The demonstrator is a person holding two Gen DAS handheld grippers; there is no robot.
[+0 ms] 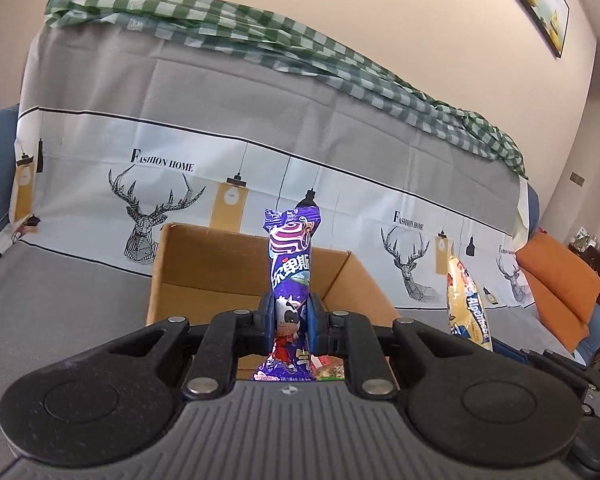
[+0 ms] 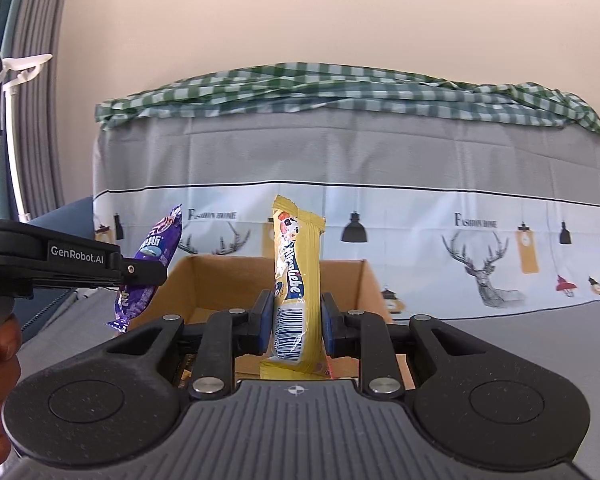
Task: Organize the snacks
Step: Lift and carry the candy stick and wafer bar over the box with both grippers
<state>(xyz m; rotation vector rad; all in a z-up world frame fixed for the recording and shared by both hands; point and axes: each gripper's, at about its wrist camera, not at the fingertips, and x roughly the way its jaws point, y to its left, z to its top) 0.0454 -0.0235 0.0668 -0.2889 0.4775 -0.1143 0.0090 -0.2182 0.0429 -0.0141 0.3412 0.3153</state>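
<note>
Left wrist view: snacks being held over a cardboard box [image 1: 204, 264].
A purple packet [image 1: 291, 272] is being gripped upright by the left gripper [image 1: 291, 320], a yellow packet [image 2: 296, 280] by the right gripper [image 2: 295, 326].

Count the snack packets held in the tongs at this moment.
2. A purple packet stands upright, clamped in the left tongs; a yellow packet is clamped in the right tongs. Both hang over the box, where more snacks may be hidden.

My left wrist camera sits just behind my left tool [image 1: 291, 320], looking forward and slightly down over the cardboard box [image 1: 204, 272] at the covered sofa back [image 1: 220, 100]. My right wrist camera does likewise behind my right tool [image 2: 296, 320]. Both share box, sofa back and checked cloth [image 2: 340, 92]; each sees its neighbour beside it.
</note>
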